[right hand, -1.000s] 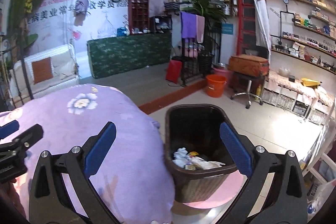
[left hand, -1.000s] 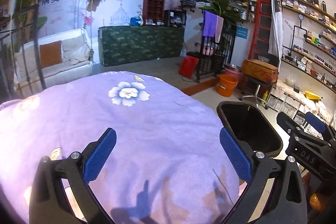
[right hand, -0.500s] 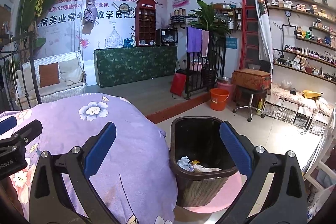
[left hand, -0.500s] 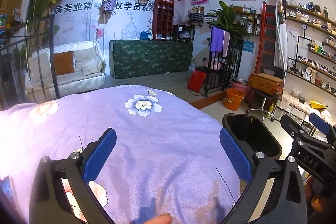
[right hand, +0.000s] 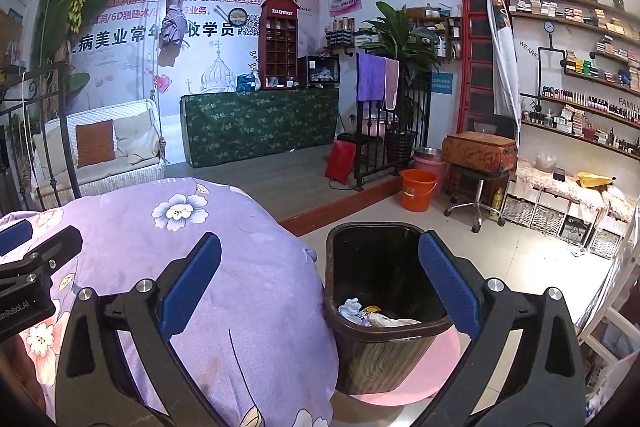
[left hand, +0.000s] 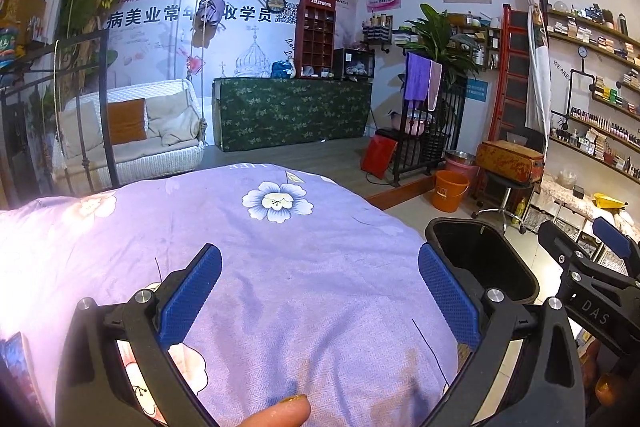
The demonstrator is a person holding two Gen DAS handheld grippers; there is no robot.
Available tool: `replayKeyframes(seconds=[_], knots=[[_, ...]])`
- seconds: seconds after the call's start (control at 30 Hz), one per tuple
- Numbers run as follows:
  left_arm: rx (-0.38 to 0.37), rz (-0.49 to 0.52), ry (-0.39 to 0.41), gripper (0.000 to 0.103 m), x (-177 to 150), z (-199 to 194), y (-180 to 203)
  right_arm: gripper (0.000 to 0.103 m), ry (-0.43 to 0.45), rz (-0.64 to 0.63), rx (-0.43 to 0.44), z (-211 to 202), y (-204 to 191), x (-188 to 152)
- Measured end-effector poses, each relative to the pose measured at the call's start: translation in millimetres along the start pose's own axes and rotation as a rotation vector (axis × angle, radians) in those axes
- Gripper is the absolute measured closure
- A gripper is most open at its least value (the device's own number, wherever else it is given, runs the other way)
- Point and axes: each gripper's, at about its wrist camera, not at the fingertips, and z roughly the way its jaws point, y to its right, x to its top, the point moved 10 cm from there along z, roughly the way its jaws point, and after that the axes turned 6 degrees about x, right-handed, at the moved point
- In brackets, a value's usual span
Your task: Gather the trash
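A dark trash bin (right hand: 384,307) stands on the floor beside the purple floral cloth (right hand: 224,267). Crumpled paper and wrappers (right hand: 372,315) lie at its bottom. My right gripper (right hand: 320,287) is open and empty, held above the gap between the cloth edge and the bin. My left gripper (left hand: 320,291) is open and empty over the purple cloth (left hand: 280,267). The bin (left hand: 484,263) shows at its right, with the right gripper (left hand: 592,287) beyond it. A fingertip (left hand: 280,411) shows at the bottom edge.
A pink mat (right hand: 420,375) lies under the bin. An orange bucket (right hand: 418,189), a stool (right hand: 476,183) and shelves (right hand: 580,75) stand to the right. A green counter (right hand: 260,125) and a white swing sofa (right hand: 100,151) are at the back.
Both cameras have tilted up and drawn back a little, so more of the room and wall shows. Both grippers stay open and empty. A fingertip has come into the left view.
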Motion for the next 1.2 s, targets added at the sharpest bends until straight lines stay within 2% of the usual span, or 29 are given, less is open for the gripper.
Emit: replayKeyframes(seconds=[1.2], knots=[[0.020,0.001,-0.011,0.006,-2.4,0.4,-5.7,0.006,-0.022,-0.002,0.007,10.0,-0.2,1.7]])
